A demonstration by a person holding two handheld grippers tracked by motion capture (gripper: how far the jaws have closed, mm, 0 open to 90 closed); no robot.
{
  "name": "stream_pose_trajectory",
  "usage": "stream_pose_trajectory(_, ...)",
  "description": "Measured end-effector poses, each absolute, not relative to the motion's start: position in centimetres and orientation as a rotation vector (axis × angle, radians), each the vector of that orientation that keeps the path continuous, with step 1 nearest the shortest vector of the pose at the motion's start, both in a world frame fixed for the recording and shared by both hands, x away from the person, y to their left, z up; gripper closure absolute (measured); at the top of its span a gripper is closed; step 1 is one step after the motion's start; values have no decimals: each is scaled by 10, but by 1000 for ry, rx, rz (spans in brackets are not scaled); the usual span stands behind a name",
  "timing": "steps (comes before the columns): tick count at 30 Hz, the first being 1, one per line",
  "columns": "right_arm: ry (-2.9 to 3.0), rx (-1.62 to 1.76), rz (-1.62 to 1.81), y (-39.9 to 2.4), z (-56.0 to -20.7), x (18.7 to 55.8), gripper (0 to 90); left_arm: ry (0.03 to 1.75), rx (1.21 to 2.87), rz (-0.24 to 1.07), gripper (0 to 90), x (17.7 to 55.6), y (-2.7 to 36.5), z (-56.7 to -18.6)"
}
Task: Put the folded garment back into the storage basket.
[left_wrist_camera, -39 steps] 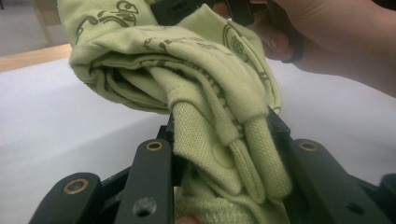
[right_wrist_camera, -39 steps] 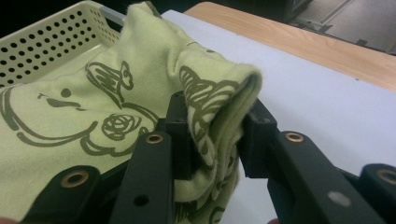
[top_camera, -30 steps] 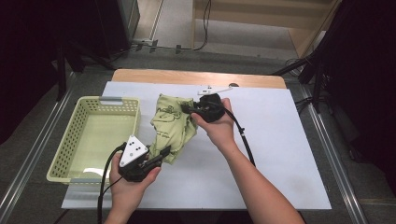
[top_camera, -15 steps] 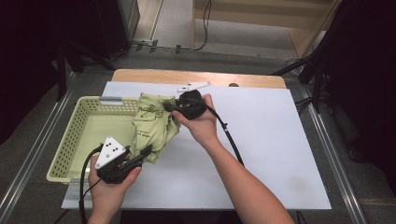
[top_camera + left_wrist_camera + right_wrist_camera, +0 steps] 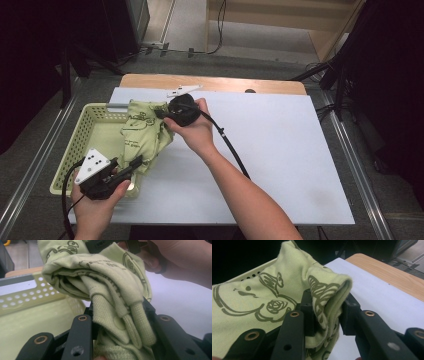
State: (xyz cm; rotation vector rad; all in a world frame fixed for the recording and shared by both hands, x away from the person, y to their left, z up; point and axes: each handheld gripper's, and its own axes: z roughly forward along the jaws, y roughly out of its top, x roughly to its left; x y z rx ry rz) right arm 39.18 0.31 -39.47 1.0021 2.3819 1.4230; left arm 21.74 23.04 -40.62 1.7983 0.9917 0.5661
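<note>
Both hands are on the cloth. In the high view the folded green garment (image 5: 145,132) hangs stretched between the two hand-held grippers, over the right edge of the pale green basket (image 5: 80,137) at the left of the frame, partly above the basket and partly above the white worktop (image 5: 280,150).

The left hand-held gripper (image 5: 131,165), low in the left of the frame and carrying a grey three-cornered plate, has its jaws pressed onto the garment's lower end. In the left gripper view, the left hand-held gripper (image 5: 120,322) is pinching a thick bunch of ribbed, rolled fabric, the garment (image 5: 105,285) bulging up and over the jaws, with the basket (image 5: 32,300) at the left of the frame and the worktop (image 5: 180,300) at the right.

The right hand-held gripper (image 5: 161,114), near the centre of the high view, is in the right hand (image 5: 195,132) with its cable trailing back along the forearm, and it grips the garment's upper end. In the right gripper view, the right hand-held gripper (image 5: 325,312) is clamped on a folded edge of the garment (image 5: 262,300), dark printed drawings showing on the cloth, the basket rim (image 5: 254,273) behind it at upper left and the worktop (image 5: 382,295) at right.

A small white piece (image 5: 182,90) lies on the worktop's far edge, just above the right hand.
</note>
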Motion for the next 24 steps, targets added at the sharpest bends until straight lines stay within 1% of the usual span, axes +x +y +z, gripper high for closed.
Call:
stream_pose_trajectory(13,2414,948,1424,50,-392,397,669,1054,1777,588,650,213,268,-406)
stream_pose_trajectory(24,2437,916,1419,83,-395,401,668,1108,1760,572,648,214,297,-411)
